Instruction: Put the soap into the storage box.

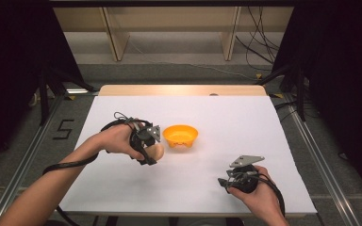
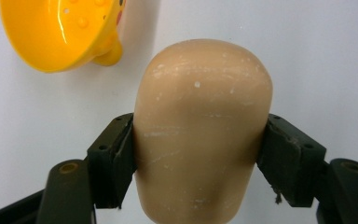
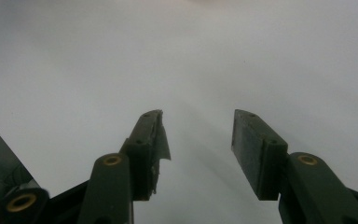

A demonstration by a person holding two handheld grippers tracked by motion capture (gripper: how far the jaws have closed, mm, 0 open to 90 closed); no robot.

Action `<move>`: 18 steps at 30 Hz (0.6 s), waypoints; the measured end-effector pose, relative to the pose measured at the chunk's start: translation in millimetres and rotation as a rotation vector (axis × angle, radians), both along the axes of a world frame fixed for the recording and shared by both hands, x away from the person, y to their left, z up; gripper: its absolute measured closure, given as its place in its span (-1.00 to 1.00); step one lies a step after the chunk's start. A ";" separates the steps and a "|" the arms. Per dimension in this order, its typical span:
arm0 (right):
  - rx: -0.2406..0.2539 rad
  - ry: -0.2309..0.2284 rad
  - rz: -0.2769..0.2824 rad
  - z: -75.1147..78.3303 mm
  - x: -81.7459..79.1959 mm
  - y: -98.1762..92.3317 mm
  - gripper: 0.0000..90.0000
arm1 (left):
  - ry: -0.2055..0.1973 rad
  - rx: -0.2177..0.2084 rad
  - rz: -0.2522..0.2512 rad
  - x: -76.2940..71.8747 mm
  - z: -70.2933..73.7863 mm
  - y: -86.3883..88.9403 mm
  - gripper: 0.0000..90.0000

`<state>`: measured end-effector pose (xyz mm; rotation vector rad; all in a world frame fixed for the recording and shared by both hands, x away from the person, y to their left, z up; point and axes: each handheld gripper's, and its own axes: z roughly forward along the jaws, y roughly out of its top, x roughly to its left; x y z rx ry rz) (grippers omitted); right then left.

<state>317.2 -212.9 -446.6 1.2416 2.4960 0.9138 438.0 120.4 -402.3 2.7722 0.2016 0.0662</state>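
A smooth tan egg-shaped object (image 2: 200, 126) sits between the two black pads of my left gripper (image 2: 198, 158), which is shut on its sides. From the high view this left gripper (image 1: 152, 153) holds the tan object (image 1: 157, 151) just left of a small orange bowl (image 1: 180, 135). That orange bowl (image 2: 60, 32) fills the upper left corner of the left gripper view. My right gripper (image 3: 196, 135) stands open over bare white surface with nothing between its pads. It rests low at the front right of the table (image 1: 226, 182).
A white sheet (image 1: 226, 122) covers the table, with a wooden strip (image 1: 179, 90) bare along the far edge. Metal rails run along both sides of the table. Wooden frame legs and cables stand on the floor beyond.
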 end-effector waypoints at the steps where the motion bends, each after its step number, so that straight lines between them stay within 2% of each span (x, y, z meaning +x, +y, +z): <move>1: 0.000 0.000 0.001 -0.1 0.1 -0.1 0.19 | 0.000 -0.011 0.010 0.0 -0.4 -0.3 -0.29; 5: 0.000 -0.007 0.003 -0.4 0.6 -0.3 0.19 | -0.003 0.000 -0.001 2.3 1.0 -0.7 -0.29; 12: 0.001 -0.007 0.004 -0.8 0.9 -0.1 0.19 | -0.003 -0.015 0.015 4.8 1.6 -2.6 -0.29; 13: 0.002 -0.007 0.003 -0.8 1.0 -0.1 0.19 | -0.013 0.005 -0.007 6.8 3.1 -2.4 -0.29; 15: 0.001 -0.008 0.002 -0.6 1.1 -0.1 0.19 | -0.013 0.005 -0.006 7.1 3.4 -2.7 -0.29; 16: 0.002 -0.009 0.002 -0.7 1.1 0.0 0.19 | -0.008 -0.013 0.012 6.3 3.1 -3.7 -0.29; 17: 0.002 -0.009 0.002 -0.7 1.1 0.0 0.19 | -0.008 -0.013 0.012 6.3 3.1 -3.7 -0.29; 18: 0.002 -0.009 0.002 -0.7 1.2 -0.1 0.18 | -0.013 0.002 -0.004 7.7 4.7 -4.0 -0.29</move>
